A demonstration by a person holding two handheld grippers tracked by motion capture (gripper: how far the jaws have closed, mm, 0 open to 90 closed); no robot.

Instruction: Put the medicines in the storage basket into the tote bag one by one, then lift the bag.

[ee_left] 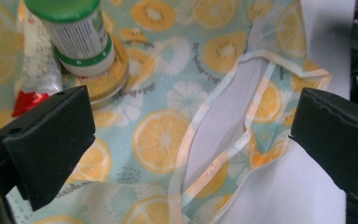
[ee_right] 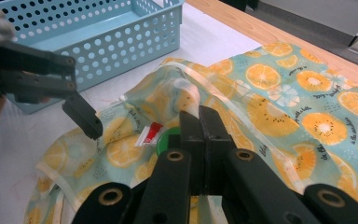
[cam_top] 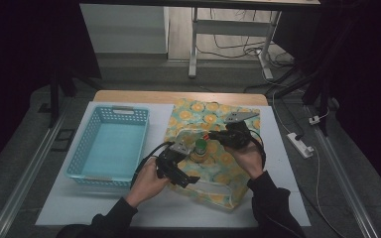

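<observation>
A cloth bag printed with orange slices lies on the white sheet. A green-capped bottle stands at its mouth on a round orange-labelled tin, with a white tube with a red cap beside it. My left gripper is open just left of the bottle; in its own view the jaws stand wide apart over the bag's pale handle. My right gripper is shut on the bag's cloth just behind the green cap, and the rim is raised there.
A light blue perforated basket stands to the left of the bag, with nothing in it. The white sheet covers the table, whose wooden back edge shows beyond. Cables and a power strip lie on the floor to the right.
</observation>
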